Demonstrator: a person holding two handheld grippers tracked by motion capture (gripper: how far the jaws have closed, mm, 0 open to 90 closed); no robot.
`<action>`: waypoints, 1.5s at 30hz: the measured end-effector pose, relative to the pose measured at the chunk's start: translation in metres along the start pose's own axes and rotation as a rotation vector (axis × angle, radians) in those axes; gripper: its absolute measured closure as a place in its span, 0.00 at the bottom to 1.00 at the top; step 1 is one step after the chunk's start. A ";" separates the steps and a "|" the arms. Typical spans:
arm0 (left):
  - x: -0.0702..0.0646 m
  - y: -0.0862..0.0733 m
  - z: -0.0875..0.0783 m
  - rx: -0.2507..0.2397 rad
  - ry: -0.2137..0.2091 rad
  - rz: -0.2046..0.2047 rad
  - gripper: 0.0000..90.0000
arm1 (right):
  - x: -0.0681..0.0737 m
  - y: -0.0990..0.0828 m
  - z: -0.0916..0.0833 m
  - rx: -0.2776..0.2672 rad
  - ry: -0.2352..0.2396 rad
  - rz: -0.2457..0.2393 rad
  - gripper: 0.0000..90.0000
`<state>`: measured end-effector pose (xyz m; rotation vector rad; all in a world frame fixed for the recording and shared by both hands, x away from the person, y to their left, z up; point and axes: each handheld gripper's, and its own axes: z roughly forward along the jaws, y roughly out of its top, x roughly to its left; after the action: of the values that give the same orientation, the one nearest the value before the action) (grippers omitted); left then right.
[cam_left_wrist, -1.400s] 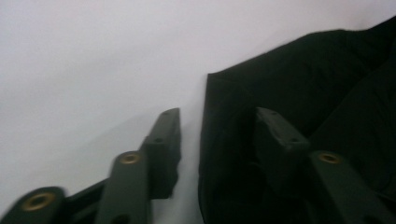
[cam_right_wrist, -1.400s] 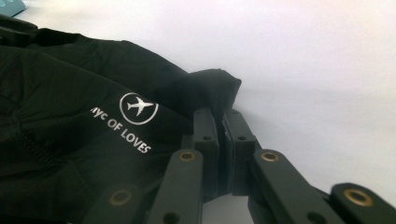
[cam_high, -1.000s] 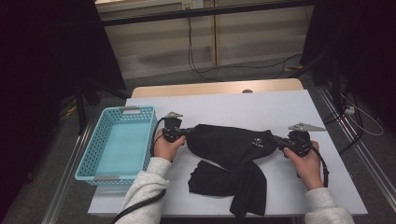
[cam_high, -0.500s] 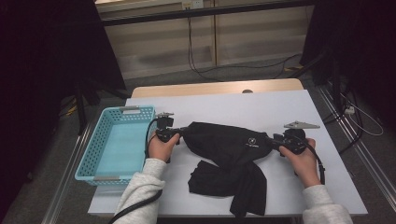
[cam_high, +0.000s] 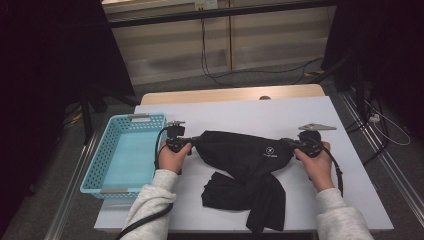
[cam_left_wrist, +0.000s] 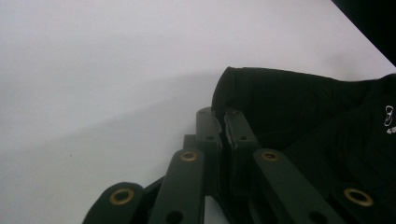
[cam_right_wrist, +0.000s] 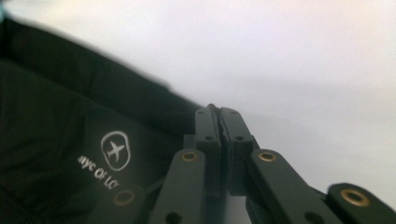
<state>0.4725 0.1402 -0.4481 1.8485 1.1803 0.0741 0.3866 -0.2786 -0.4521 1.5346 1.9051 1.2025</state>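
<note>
I hold the black garment (cam_high: 245, 155) near the tabletop's (cam_high: 250, 112) front edge: left gripper (cam_high: 192, 144) and right gripper (cam_high: 291, 145) each clamp one end; the right jaws have just closed on it.

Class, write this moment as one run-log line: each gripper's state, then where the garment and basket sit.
left gripper: shut on black garment | right gripper: shut on garment edge | garment: on white table | blue basket: left

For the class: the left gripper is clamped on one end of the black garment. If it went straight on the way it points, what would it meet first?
Probably more of the black garment itself, bunched ahead of the left gripper; beyond it, likely the right gripper.
</note>
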 end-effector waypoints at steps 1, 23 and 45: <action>0.000 0.000 0.000 -0.004 -0.006 -0.004 0.96 | -0.003 0.002 -0.007 -0.042 0.002 0.022 0.97; -0.018 0.014 0.030 0.001 -0.001 0.181 0.66 | -0.006 -0.022 -0.008 0.084 -0.035 -0.054 0.95; -0.016 0.019 0.032 0.027 0.014 0.139 0.96 | -0.003 -0.023 -0.011 0.096 -0.039 -0.073 0.96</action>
<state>0.4922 0.1044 -0.4471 1.9550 1.0659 0.1507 0.3659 -0.2862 -0.4658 1.5117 2.0005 1.0568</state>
